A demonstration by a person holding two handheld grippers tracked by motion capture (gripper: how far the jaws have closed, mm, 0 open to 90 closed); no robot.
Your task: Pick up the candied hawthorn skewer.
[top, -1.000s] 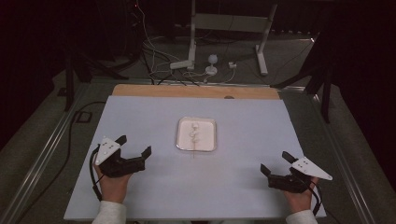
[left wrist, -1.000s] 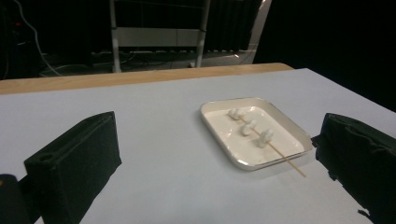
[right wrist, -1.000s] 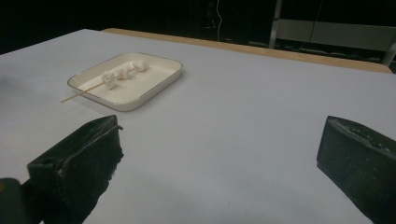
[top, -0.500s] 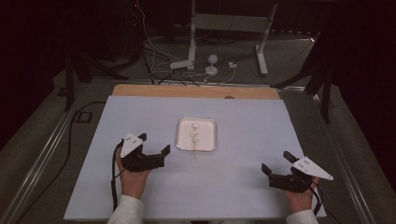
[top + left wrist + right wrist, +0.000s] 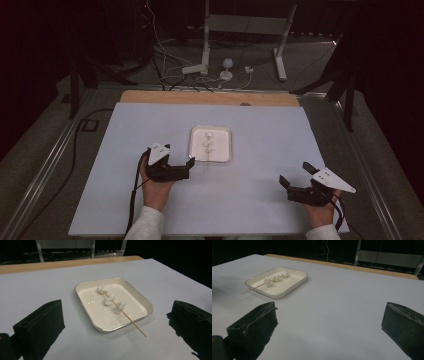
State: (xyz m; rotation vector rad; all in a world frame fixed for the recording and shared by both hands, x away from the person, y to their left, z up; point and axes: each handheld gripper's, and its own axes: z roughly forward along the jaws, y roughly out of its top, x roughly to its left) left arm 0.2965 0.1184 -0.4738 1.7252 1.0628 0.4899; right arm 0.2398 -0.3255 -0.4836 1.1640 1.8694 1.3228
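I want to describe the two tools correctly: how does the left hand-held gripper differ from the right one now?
The left hand-held gripper sits close to the tray, pointing at the skewer; the right hand-held gripper rests far from the tray, near the table's right front corner. Both have open jaws and hold nothing.

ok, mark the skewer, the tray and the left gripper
skewer (image 5: pixel 132 321), left gripper view, bare stick past the rim
tray (image 5: pixel 85 305), left gripper view, near-left rim
left gripper (image 5: pixel 181 169), high view, between the open jaws
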